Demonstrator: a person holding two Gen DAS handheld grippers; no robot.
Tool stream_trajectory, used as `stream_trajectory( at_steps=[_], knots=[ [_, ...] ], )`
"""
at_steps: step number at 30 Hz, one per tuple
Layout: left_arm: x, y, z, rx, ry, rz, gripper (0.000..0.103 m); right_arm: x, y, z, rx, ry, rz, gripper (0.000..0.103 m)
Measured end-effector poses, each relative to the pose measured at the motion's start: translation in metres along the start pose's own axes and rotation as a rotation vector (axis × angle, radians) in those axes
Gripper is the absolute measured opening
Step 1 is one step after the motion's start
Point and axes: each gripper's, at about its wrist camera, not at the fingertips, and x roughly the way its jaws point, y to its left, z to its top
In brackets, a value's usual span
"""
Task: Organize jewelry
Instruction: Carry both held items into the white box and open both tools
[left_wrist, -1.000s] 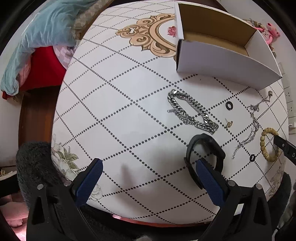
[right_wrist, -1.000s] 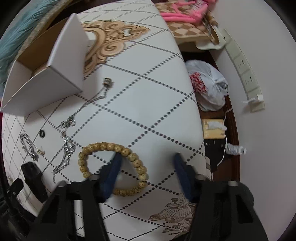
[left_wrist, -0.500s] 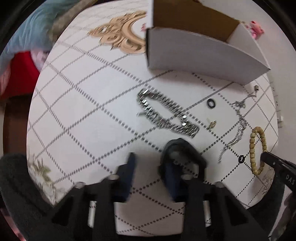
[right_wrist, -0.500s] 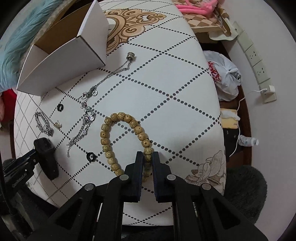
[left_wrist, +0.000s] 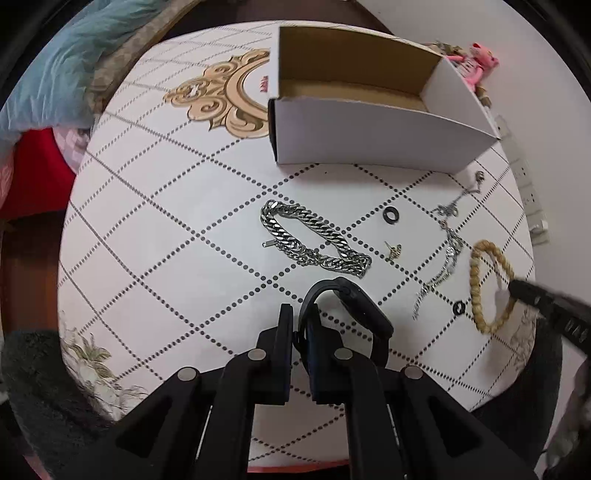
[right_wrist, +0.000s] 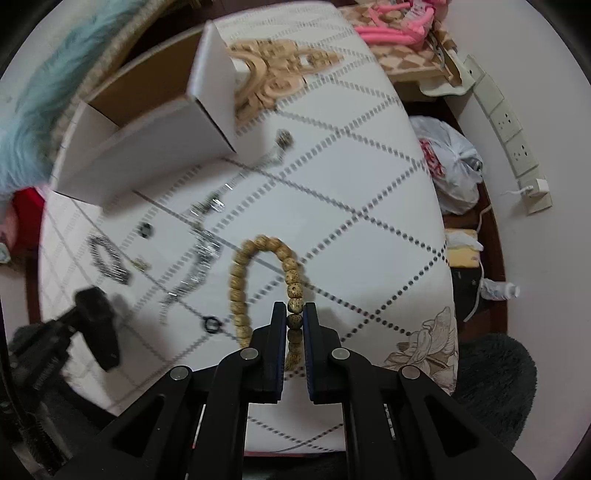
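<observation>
Pinched tight, your left gripper (left_wrist: 300, 320) has its jaws closed on the strap of the black watch (left_wrist: 360, 314), which sits on the white table (left_wrist: 166, 258) just nearer you than the silver chain bracelet (left_wrist: 314, 240). Beyond that bracelet stands the open white box (left_wrist: 369, 147). To the bracelet's right lie a black ring (left_wrist: 390, 215), a small gold earring (left_wrist: 393, 251), a thin silver necklace (left_wrist: 448, 251) and a second black ring (left_wrist: 458, 307). Farther right, your right gripper (right_wrist: 294, 320) has its jaws clamped on one bead of the wooden bead bracelet (right_wrist: 258, 280) (this view is motion-blurred).
</observation>
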Motion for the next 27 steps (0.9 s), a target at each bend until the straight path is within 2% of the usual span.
stream_trajectory(
  at_steps=[4, 10, 18, 23, 27],
  knots=[
    [-0.014, -0.001, 0.003, -0.007, -0.013, -0.022, 0.004, -0.025, 0.009, 0.01, -0.011, -0.038, 0.046, 0.009],
    [-0.046, -0.005, 0.02, -0.004, -0.076, -0.061, 0.004, -0.067, 0.022, 0.034, -0.036, -0.111, 0.118, 0.009],
    [-0.085, 0.003, 0.08, -0.004, -0.182, -0.095, 0.004, -0.127, 0.044, 0.08, -0.085, -0.23, 0.208, 0.009],
    [-0.08, 0.006, 0.126, -0.008, -0.2, -0.089, 0.004, -0.128, 0.066, 0.12, -0.125, -0.239, 0.206, 0.009],
    [-0.063, 0.011, 0.157, -0.008, -0.164, -0.104, 0.005, -0.106, 0.08, 0.146, -0.143, -0.2, 0.192, 0.009]
  ],
)
